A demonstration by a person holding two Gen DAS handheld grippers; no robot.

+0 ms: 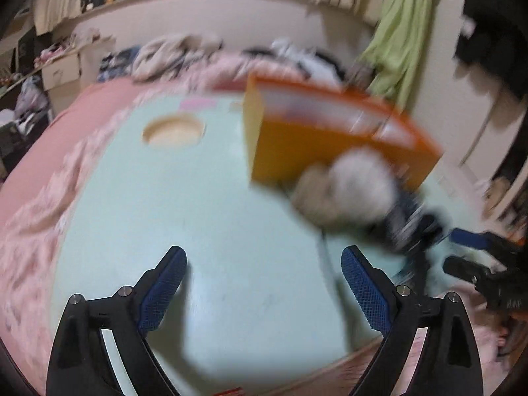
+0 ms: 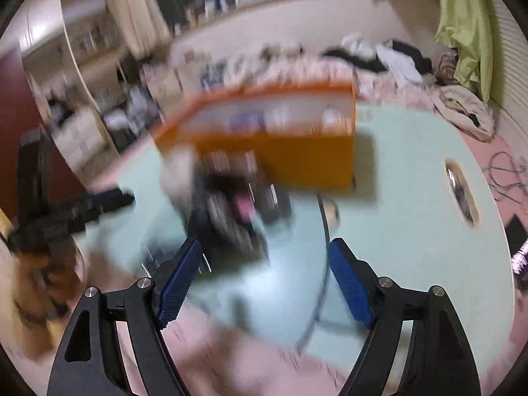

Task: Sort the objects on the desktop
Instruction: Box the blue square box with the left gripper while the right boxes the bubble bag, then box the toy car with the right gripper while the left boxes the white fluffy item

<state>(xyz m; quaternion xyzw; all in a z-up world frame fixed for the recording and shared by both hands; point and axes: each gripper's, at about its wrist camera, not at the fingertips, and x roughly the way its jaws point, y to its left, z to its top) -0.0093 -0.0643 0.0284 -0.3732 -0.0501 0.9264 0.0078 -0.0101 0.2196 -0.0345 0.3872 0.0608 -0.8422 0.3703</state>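
Observation:
Both views are motion-blurred. An orange open box (image 1: 330, 132) stands on the pale green table (image 1: 198, 214); it also shows in the right wrist view (image 2: 280, 151). In front of it lies a blurred pile: a white and beige fluffy thing (image 1: 349, 181) and dark objects (image 2: 231, 217). My left gripper (image 1: 264, 264) is open and empty above the bare table, left of the pile. My right gripper (image 2: 264, 257) is open and empty, just short of the dark objects. The right gripper also shows at the right edge of the left wrist view (image 1: 475, 250).
A round hole with a wooden rim (image 1: 173, 130) is cut into the tabletop. A thin cable (image 2: 325, 264) runs across the table. Pink bedding (image 1: 39, 198) surrounds the table, with clothes heaped behind. A green cloth (image 1: 406, 33) hangs at the right.

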